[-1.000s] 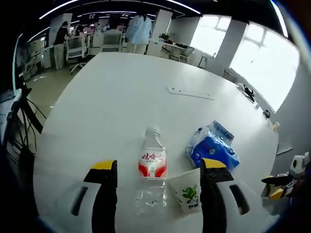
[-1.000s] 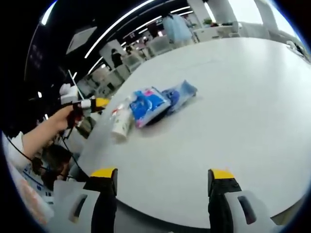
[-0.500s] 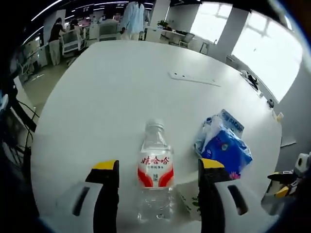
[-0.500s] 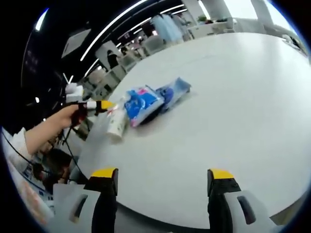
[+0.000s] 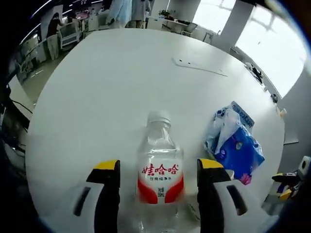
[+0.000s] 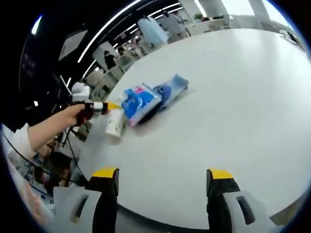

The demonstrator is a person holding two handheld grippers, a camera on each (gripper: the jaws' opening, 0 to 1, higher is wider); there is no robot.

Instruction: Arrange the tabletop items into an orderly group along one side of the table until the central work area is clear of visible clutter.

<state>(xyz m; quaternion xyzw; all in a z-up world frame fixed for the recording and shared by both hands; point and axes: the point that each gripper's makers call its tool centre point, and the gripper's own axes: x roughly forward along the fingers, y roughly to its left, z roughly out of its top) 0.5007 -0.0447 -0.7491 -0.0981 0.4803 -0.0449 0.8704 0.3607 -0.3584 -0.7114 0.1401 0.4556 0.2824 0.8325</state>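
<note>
A clear water bottle (image 5: 160,174) with a red and white label lies on the white table (image 5: 112,82), cap pointing away. My left gripper (image 5: 159,167) is open, and its yellow-tipped jaws stand on either side of the bottle's body without closing on it. A blue tissue pack (image 5: 235,145) lies just right of the bottle. In the right gripper view, the tissue pack (image 6: 141,102) and a white paper cup (image 6: 115,125) lie at the table's far left, with a hand holding the left gripper (image 6: 104,107) over them. My right gripper (image 6: 160,179) is open above bare table.
A flat white strip (image 5: 199,65) lies further up the table. The person's arm (image 6: 46,131) reaches in from the left. Office chairs and people stand beyond the far edge. The other gripper (image 5: 289,182) shows off the right edge of the table.
The left gripper has moved forward and lower, so the bottle now sits between its jaws and looks larger. The right gripper view has barely shifted.
</note>
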